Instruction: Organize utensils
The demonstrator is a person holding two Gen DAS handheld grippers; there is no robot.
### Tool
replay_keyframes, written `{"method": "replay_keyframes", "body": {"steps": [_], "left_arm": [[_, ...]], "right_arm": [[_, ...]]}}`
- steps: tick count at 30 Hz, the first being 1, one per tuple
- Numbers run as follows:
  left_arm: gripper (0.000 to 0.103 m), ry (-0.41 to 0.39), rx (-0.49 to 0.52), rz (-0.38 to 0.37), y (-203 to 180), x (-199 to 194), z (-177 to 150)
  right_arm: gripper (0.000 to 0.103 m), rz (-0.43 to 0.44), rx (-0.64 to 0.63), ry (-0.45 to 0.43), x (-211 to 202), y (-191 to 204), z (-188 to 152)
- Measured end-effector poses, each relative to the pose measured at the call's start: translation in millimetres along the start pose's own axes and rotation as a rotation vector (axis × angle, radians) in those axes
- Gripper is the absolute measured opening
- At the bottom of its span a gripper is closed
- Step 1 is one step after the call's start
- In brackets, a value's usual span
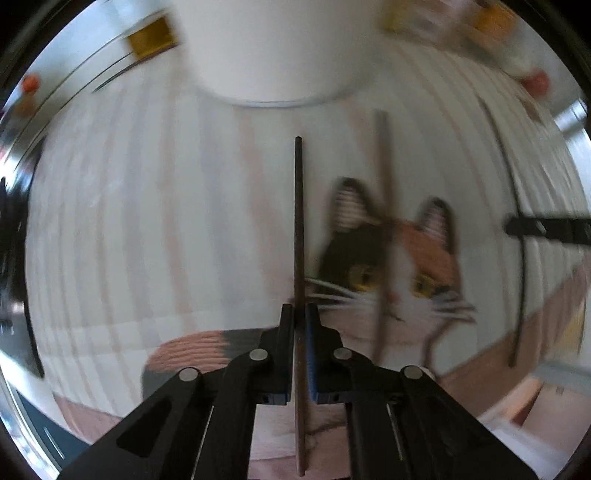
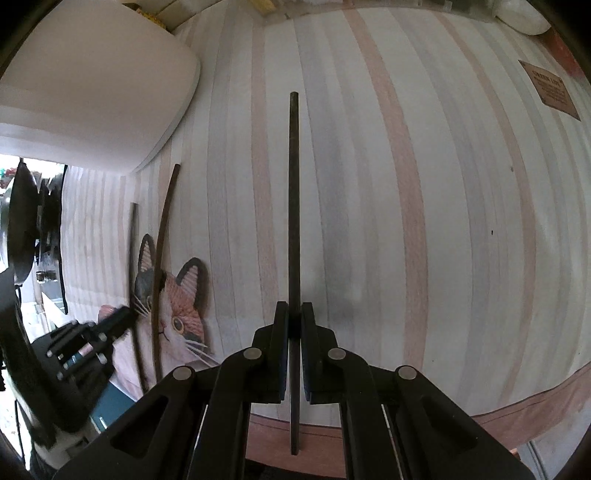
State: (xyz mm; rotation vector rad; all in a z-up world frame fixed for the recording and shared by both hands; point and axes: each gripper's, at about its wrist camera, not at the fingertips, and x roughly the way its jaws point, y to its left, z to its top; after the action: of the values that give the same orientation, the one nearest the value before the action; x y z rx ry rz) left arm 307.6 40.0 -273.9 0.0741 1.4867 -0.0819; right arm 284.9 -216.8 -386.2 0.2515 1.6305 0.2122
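My left gripper (image 1: 299, 314) is shut on a dark chopstick (image 1: 298, 206) that points straight ahead toward a white container (image 1: 266, 48) at the top. My right gripper (image 2: 294, 314) is shut on another dark chopstick (image 2: 294, 184), held above the striped mat (image 2: 406, 184). In the left wrist view a chopstick (image 1: 384, 221) lies across the cat picture (image 1: 399, 266), and another chopstick (image 1: 521, 258) lies at the right, near the right gripper's tip (image 1: 546, 229). In the right wrist view two loose chopsticks (image 2: 162, 258) lie by the cat picture (image 2: 177, 306), with the left gripper (image 2: 110, 325) beside them.
The white container (image 2: 92, 81) stands at the upper left in the right wrist view. A brown label (image 2: 550, 88) is on the mat's far right. Blurred small items (image 1: 491, 18) and a yellow-brown object (image 1: 151, 37) lie beyond the mat. The mat's pink edge (image 2: 517, 402) runs below.
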Motion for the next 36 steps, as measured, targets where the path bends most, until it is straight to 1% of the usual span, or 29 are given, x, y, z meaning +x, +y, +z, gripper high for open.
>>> {"method": "replay_keyframes", "body": {"steps": [1, 3, 6, 9, 10, 12, 13, 14, 15, 16, 17, 18, 19, 20, 21, 23, 25, 26, 27, 29, 30, 31, 32, 33, 34, 35, 36], "left_arm": [[0.004, 0.000, -0.038, -0.008, 8.3, 0.4, -0.4], [0.004, -0.004, -0.093, 0.001, 21.8, 0.3, 1.5], [0.004, -0.007, -0.200, -0.032, 41.1, -1.0, 4.1], [0.004, -0.010, -0.216, -0.046, 44.2, -7.3, 3.7], [0.006, -0.015, -0.213, -0.043, 48.4, -11.0, 1.1], [0.008, -0.013, -0.198, -0.030, 43.5, -15.1, 0.9], [0.009, -0.011, -0.193, -0.025, 46.7, -19.4, -0.7], [0.011, -0.006, -0.189, -0.015, 45.5, -19.4, -2.2], [0.013, 0.001, -0.187, -0.014, 44.9, -18.2, -4.6], [0.022, 0.005, -0.186, -0.018, 50.7, -21.3, -16.7], [0.035, 0.014, -0.188, -0.016, 45.9, -13.7, -15.8], [0.041, 0.024, -0.190, -0.010, 44.3, -9.5, -17.5], [0.050, 0.028, -0.192, -0.012, 42.6, -5.2, -20.4], [0.051, 0.034, -0.201, -0.021, 41.5, -0.7, -23.0], [0.051, 0.041, -0.210, -0.032, 40.4, 3.5, -25.8], [0.052, 0.026, -0.205, -0.030, 37.7, 5.3, -29.8], [0.052, 0.023, -0.184, -0.011, 34.4, 7.0, -34.0], [0.052, 0.022, -0.173, -0.001, 30.7, 7.2, -44.0], [0.052, 0.018, -0.160, 0.008, 26.2, 8.1, -50.6], [0.051, 0.009, -0.148, 0.009, 29.1, 10.0, -55.3], [0.048, 0.003, -0.148, 0.009, 26.5, 10.0, -56.3], [0.035, -0.003, -0.149, 0.010, 13.8, 8.5, -59.3], [0.015, -0.013, -0.144, 0.012, 7.6, 5.8, -61.4], [0.007, -0.011, -0.139, 0.012, 1.7, 3.9, -63.7], [0.004, -0.008, -0.137, 0.000, -1.4, 2.6, -60.8], [0.004, -0.012, -0.136, 0.003, -4.7, 0.5, -60.0], [0.004, -0.019, -0.132, 0.004, -7.9, -2.2, -60.0]], "right_arm": [[0.006, -0.003, -0.003, 0.002, 0.7, 1.0, 0.0], [0.006, -0.007, -0.002, 0.006, 1.1, 0.8, 0.8], [0.007, -0.017, -0.004, 0.019, 1.6, 1.6, 2.2], [0.007, -0.011, 0.010, 0.053, 1.5, 0.0, 2.5], [0.008, -0.010, 0.010, 0.057, 0.5, 0.0, 2.2], [0.011, -0.019, -0.004, 0.066, -2.3, 2.3, -1.9], [0.017, -0.022, -0.009, 0.071, -1.7, 4.4, -3.9], [0.023, -0.025, -0.015, 0.081, -0.6, 7.4, -7.3], [0.026, -0.028, -0.020, 0.089, 0.5, 9.3, -11.0], [0.029, -0.033, -0.024, 0.094, 1.2, 9.1, -14.1], [0.029, -0.039, -0.026, 0.097, 2.9, 10.3, -16.3], [0.029, -0.043, -0.024, 0.101, 5.2, 11.2, -18.4], [0.032, -0.045, -0.022, 0.104, 6.5, 12.5, -19.8], [0.032, -0.046, -0.020, 0.090, 5.1, 14.5, -20.3], [0.032, -0.021, -0.011, 0.083, 2.6, 17.0, -20.8], [0.034, -0.016, -0.012, 0.078, 1.4, 23.2, -22.0], [0.038, -0.066, -0.030, 0.078, 3.7, 31.6, -20.6], [0.039, -0.086, -0.038, 0.082, 6.4, 35.1, -20.0], [0.040, -0.108, -0.045, 0.081, 8.3, 38.5, -19.8], [0.044, -0.137, -0.058, 0.079, 11.7, 51.1, -20.3], [0.044, -0.150, -0.064, 0.067, 11.0, 53.9, -19.5], [0.044, -0.159, -0.067, 0.050, 10.5, 57.6, -19.8], [0.041, -0.163, -0.067, 0.035, 8.2, 56.6, -21.2], [0.038, -0.178, -0.065, 0.019, 6.6, 57.4, -21.3], [0.029, -0.193, -0.067, 0.013, 6.0, 58.8, -21.7], [0.021, -0.215, -0.069, 0.001, 6.7, 63.2, -23.7], [0.007, -0.242, -0.074, -0.019, 4.9, 61.7, -23.7]]}}
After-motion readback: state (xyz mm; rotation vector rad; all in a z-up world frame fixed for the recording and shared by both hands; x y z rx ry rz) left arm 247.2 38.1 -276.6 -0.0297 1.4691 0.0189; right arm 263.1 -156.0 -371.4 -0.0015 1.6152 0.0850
